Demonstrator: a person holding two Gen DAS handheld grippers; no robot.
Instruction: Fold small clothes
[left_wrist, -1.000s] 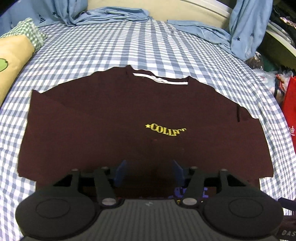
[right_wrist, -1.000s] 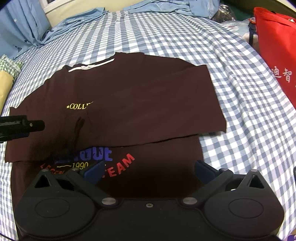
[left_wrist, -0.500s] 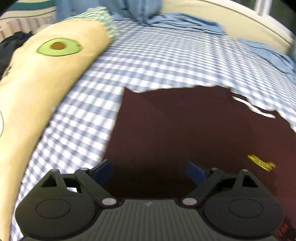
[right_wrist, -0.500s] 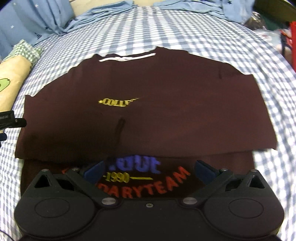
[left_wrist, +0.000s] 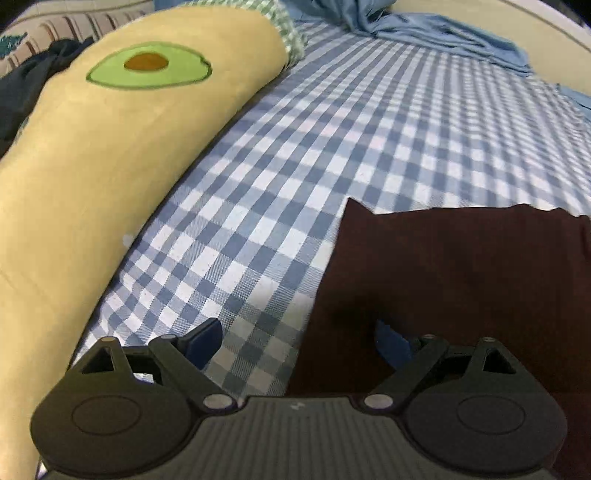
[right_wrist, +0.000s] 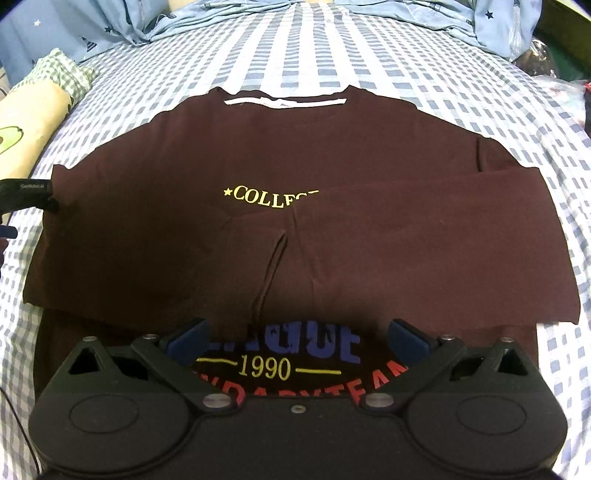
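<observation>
Left wrist view: the left gripper (left_wrist: 295, 341) has its fingers wide and empty over the edge of the dark shirt (left_wrist: 461, 280) on the bed (left_wrist: 295, 177). It could grab the sheet too.

Right wrist view: the right gripper (right_wrist: 297, 338) is wide and empty above the shirt. Words read "COLLE…" and "1990".

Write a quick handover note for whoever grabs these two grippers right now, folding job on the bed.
Left gripper: open, empty, straddling the sweatshirt's left edge over the checked sheet, beside the avocado pillow.
Right gripper: open, empty, above the sweatshirt's near hem, over the printed lettering.
Sweatshirt: lies flat, collar away from you.
Done: both sleeves folded in across the chest, partly covering the yellow wording.
Left: probably fold the sides in, then fold hem to collar; nothing gripped yet.
</observation>
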